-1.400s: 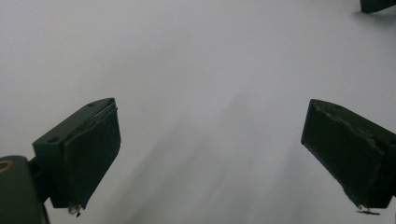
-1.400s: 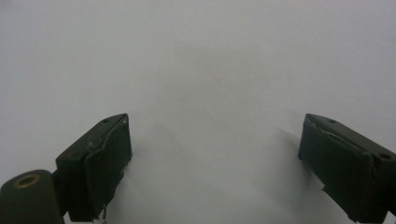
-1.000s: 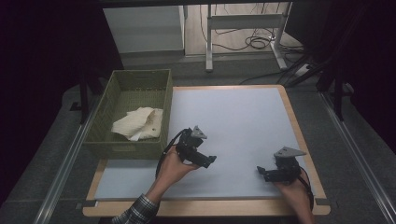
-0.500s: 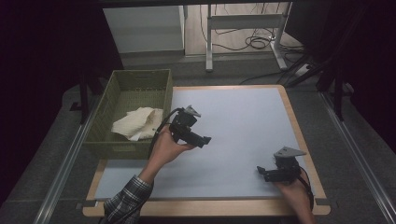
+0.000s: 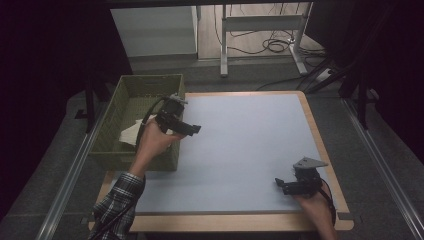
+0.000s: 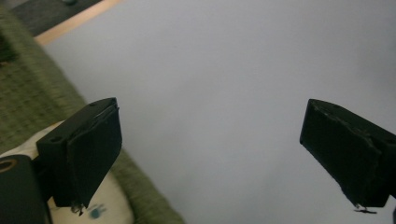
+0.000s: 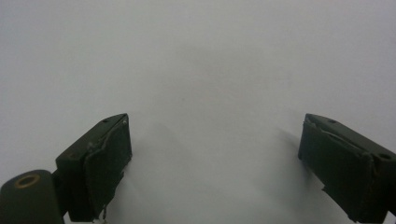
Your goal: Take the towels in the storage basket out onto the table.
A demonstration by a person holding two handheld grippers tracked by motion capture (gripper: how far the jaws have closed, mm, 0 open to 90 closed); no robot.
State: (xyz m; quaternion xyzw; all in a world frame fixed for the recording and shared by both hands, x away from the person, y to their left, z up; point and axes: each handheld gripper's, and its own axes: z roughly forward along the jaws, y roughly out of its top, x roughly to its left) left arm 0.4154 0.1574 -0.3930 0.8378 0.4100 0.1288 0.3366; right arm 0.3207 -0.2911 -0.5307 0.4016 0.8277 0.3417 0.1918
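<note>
The left gripper [image 5: 192,129] is hovering, jaws spread and empty, beside the green basket [image 5: 131,95] holding a white cloth [image 5: 131,133]. The right gripper [image 5: 281,184] is resting released on the table [image 5: 240,130]

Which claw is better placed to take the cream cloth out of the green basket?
The left claw. It hovers open at the green basket's inner edge, with the cream cloth just beside it. The right claw rests open at the table's near right corner.
</note>
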